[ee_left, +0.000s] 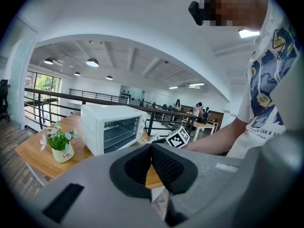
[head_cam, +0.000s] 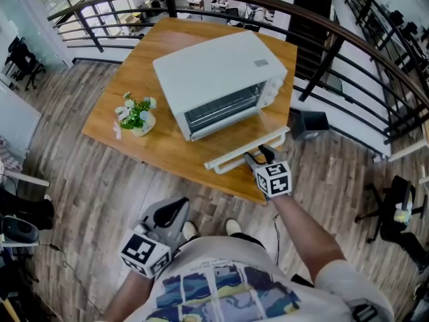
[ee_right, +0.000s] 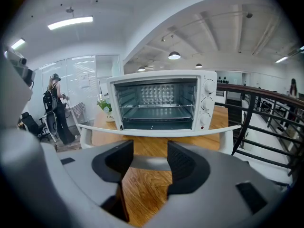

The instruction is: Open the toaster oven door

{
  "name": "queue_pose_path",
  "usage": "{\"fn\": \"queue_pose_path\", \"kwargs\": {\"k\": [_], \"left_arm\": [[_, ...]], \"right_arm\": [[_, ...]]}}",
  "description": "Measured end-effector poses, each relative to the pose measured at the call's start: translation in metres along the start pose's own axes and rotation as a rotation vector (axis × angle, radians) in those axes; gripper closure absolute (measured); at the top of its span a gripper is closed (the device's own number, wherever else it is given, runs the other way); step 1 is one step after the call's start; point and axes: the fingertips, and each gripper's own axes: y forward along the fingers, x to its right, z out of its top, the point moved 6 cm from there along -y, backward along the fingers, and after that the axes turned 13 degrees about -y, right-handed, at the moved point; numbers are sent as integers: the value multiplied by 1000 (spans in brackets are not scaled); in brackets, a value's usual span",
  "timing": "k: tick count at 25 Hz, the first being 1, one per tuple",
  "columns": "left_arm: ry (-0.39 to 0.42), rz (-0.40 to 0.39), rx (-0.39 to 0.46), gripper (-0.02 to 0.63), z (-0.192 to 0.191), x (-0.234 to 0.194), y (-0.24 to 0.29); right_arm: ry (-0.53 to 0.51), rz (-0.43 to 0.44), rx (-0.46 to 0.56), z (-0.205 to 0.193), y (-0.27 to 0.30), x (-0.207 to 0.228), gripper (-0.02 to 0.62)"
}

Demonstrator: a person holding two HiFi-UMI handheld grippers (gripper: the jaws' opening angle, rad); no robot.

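The white toaster oven (head_cam: 214, 76) stands on the wooden table (head_cam: 161, 156) with its door (head_cam: 242, 141) lowered flat towards me; the wire rack inside shows (ee_right: 159, 101). My right gripper (head_cam: 259, 157) is at the door's front edge, fingers a little apart. In the right gripper view the door's handle (ee_right: 149, 163) lies crosswise behind the gap of that gripper (ee_right: 149, 156), unclamped, with the door's white rim (ee_right: 156, 131) beyond. My left gripper (head_cam: 169, 212) hangs low by my body, off the table, shut on nothing (ee_left: 151, 161). It faces the oven (ee_left: 107, 127).
A small pot of flowers (head_cam: 137, 116) sits on the table left of the oven. A black railing (head_cam: 348, 39) curves behind and to the right. On the floor at the right are a black box (head_cam: 310, 123) and a chair (head_cam: 392, 206). A person (ee_right: 54, 108) stands far left.
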Motion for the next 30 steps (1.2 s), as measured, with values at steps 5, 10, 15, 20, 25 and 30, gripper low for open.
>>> {"fn": "queue_pose_path", "kwargs": {"k": [5,10,15,20,25,30], "left_arm": [[3,1,-2,603,-1,3,2],[3,7,-6,603,-1,4,3],[5,11,-11,603,-2,6,5],[9,13,-17,603,-1,9,8],[13,17,-23,603,-2,11,11],[18,23,-32,603,-1,14,15]], "right_arm": [[4,5,-17,-11,0,-3,371],[9,3,-15,-23,3,-5,371],[6,-4,-10,-33,5,-6,371],[4,-1,-2,-42,5,-8,371],[5,-2,29,-49,3,-11,373],[-10,-6,49,-59,7,-11,374]]}}
